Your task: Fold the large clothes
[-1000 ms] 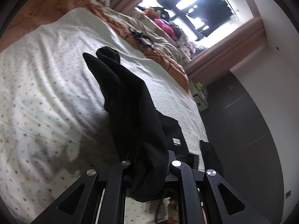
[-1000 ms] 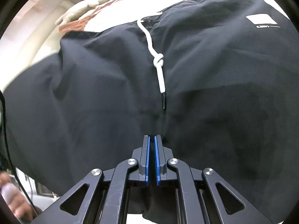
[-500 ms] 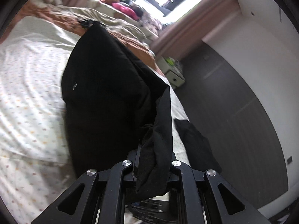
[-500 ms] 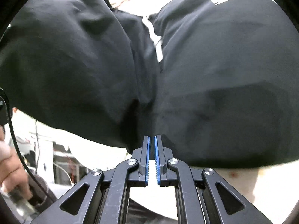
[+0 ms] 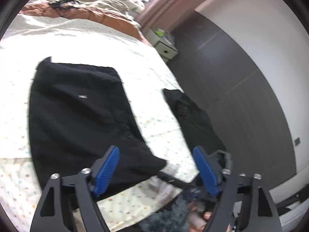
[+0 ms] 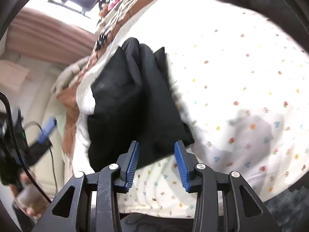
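Left gripper point(image 5: 155, 166) spread wide, empty. Black garment point(image 5: 77, 112) folded flat on sheet point(image 5: 150, 67). Right gripper point(image 6: 156, 158) spread at near hem, apparently clear. Advised: pinch both near corners evenly, fold away, smooth.

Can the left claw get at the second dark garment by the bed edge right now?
Probably yes: the left claw is open and empty, and the dark garment lies uncovered on the sheet ahead, with nothing between.

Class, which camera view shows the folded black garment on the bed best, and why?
The left wrist view: the folded black garment lies flat with its whole outline and small label visible. The right wrist view shows it foreshortened, its near edge behind the fingers.
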A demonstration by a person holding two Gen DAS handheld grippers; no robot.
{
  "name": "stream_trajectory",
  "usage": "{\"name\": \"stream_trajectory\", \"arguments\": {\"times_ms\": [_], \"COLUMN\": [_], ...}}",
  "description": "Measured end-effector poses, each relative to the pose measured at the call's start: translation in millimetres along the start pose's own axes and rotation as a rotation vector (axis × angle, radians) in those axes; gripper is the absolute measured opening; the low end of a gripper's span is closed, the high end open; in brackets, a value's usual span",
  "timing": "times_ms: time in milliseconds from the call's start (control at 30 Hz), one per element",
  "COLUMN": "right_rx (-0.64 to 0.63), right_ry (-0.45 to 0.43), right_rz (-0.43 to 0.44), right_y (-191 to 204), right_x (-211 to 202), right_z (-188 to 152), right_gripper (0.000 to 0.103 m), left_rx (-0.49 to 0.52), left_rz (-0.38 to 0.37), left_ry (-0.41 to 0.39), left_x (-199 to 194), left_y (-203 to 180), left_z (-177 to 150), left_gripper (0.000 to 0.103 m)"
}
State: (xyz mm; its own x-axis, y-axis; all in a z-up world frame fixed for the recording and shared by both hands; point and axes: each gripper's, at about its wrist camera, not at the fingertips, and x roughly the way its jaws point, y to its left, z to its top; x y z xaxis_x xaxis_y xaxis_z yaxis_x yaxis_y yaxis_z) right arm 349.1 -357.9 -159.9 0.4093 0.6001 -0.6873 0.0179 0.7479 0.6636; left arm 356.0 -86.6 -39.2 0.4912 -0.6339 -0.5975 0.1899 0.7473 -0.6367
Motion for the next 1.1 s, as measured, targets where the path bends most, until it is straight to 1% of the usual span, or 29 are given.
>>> {"name": "stream_trajectory", "arguments": {"times_ms": [33, 100, 133, 200, 267, 300, 367, 433, 533, 567, 600, 633, 667, 733, 800, 900, 967, 1033, 1100], "right_rx": [0.009, 0.017, 0.012, -0.002, -0.021, -0.031, -0.053, -0.057, -0.055, -0.058, -0.066, -0.085, -0.101, -0.122, -0.144, -0.132, -0.096, -0.047, -0.013], "right_ry": [-0.01, -0.03, -0.043, -0.071, -0.093, -0.097, -0.093, -0.075, -0.05, -0.053, -0.064, -0.063, -0.056, -0.084, -0.102, -0.116, -0.114, -0.108, -0.101], "right_rz": [0.012, 0.041, 0.053, 0.082, 0.123, 0.137, 0.147, 0.138, 0.108, 0.103, 0.097, 0.086, 0.085, 0.093, 0.083, 0.072, 0.068, 0.063, 0.062], "right_y": [0, 4, 7, 17, 35, 38, 49, 55, 61, 61, 62, 64, 65, 64, 62, 48, 29, 7, -10], "right_x": [-3, -6, -7, -8, -5, -7, -7, 1, 13, 16, 16, 16, 17, 9, 3, -3, -4, -2, 2], "right_z": [1, 6, 9, 13, 12, 14, 5, 7, 8, 7, 6, 4, 3, 0, -4, -10, -15, -20, -24], "right_gripper": [0.042, 0.052, 0.056, 0.07, 0.078, 0.08, 0.081, 0.081, 0.081, 0.072, 0.035, 0.018, 0.016, 0.013, 0.01, 0.008, 0.007, 0.007, 0.006], "left_rx": [-0.015, -0.05, -0.068, -0.088, -0.117, -0.131, -0.157, -0.17, -0.196, -0.203, -0.209, -0.212, -0.213, -0.211, -0.209, -0.206, -0.201, -0.203, -0.208], "left_rz": [0.023, 0.053, 0.078, 0.125, 0.159, 0.165, 0.186, 0.212, 0.224, 0.226, 0.227, 0.231, 0.234, 0.24, 0.242, 0.245, 0.25, 0.255, 0.255], "left_ry": [-0.01, -0.022, -0.029, -0.044, -0.053, -0.056, -0.061, -0.067, -0.072, -0.071, -0.071, -0.072, -0.072, -0.071, -0.07, -0.056, -0.046, -0.033, -0.003], "left_x": [-6, -16, -21, -27, -34, -38, -47, -51, -57, -60, -62, -63, -66, -67, -66, -59, -52, -44, -32], "left_y": [10, 24, 33, 37, 51, 57, 69, 77, 86, 89, 91, 92, 92, 90, 91, 90, 91, 93, 97], "left_z": [0, -3, -5, -14, -20, -23, -32, -38, -47, -49, -49, -50, -53, -55, -57, -59, -60, -62, -63], "left_gripper": [0.083, 0.083, 0.083, 0.083, 0.083, 0.083, 0.083, 0.083, 0.083, 0.083, 0.083, 0.083, 0.083, 0.083, 0.083, 0.083, 0.082, 0.076, 0.059]}}
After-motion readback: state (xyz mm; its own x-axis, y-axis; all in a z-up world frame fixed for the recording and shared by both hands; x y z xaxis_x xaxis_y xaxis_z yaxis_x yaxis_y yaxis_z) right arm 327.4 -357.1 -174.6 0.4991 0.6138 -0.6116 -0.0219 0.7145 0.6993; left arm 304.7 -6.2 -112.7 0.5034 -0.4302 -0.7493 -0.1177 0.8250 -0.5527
